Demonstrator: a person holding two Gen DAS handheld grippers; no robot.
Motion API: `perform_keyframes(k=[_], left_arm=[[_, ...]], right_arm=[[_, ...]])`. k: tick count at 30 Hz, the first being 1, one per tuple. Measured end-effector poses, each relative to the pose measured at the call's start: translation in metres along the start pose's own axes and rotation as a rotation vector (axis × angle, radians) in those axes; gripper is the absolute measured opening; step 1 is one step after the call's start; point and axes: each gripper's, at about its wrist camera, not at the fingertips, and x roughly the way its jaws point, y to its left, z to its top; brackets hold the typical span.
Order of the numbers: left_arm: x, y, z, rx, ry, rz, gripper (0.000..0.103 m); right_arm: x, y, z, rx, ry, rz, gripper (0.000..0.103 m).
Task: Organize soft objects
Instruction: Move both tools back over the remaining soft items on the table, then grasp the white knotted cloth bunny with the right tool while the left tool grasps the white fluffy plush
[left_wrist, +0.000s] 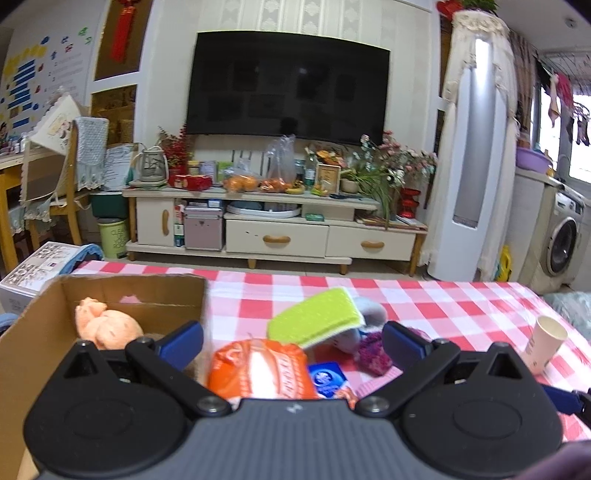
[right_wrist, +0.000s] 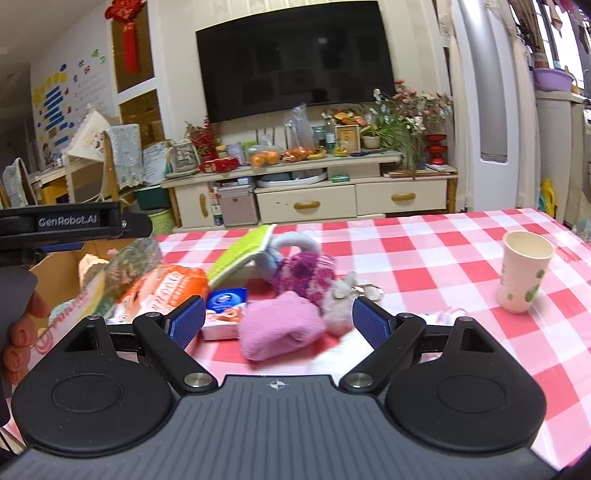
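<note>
A cardboard box (left_wrist: 33, 325) stands at the table's left and holds a peach plush toy (left_wrist: 105, 326). My left gripper (left_wrist: 291, 341) is open above an orange packet (left_wrist: 258, 369), beside the box. A pile lies on the checked cloth: a green sponge (left_wrist: 314, 317), a grey-blue plush (right_wrist: 284, 245), a purple knit item (right_wrist: 306, 275), a pink cloth (right_wrist: 280, 328) and a small grey plush (right_wrist: 340, 299). My right gripper (right_wrist: 279, 319) is open, its fingers either side of the pink cloth. The left gripper's body (right_wrist: 66, 225) shows in the right wrist view.
A paper cup (right_wrist: 522, 271) stands on the table at the right. A blue-and-white small packet (right_wrist: 225, 310) lies by the orange packet. Beyond the table's far edge are a TV cabinet (left_wrist: 273, 229) and a chair (left_wrist: 55, 177).
</note>
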Motion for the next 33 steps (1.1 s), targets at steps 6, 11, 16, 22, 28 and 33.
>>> perform_keyframes(k=[6, 11, 16, 22, 28, 33], left_arm=[[0.005, -0.022, -0.007, 0.041, 0.023, -0.032, 0.102], [0.007, -0.04, -0.014, 0.088, 0.041, -0.073, 0.102], [0.01, -0.059, -0.023, 0.152, 0.061, -0.125, 0.102], [0.011, -0.081, -0.038, 0.233, 0.092, -0.194, 0.102], [0.013, -0.108, -0.054, 0.31, 0.142, -0.273, 0.102], [0.019, -0.131, -0.07, 0.381, 0.185, -0.317, 0.102]], right_arm=[[-0.002, -0.012, -0.005, 0.017, -0.002, -0.028, 0.103], [-0.004, -0.022, -0.008, 0.041, 0.002, -0.065, 0.103], [-0.001, -0.031, -0.006, 0.09, 0.003, -0.105, 0.103], [0.006, -0.042, -0.009, 0.133, 0.019, -0.14, 0.103], [0.02, -0.045, -0.009, 0.178, 0.048, -0.142, 0.103], [0.032, -0.044, -0.012, 0.207, 0.099, -0.1, 0.103]])
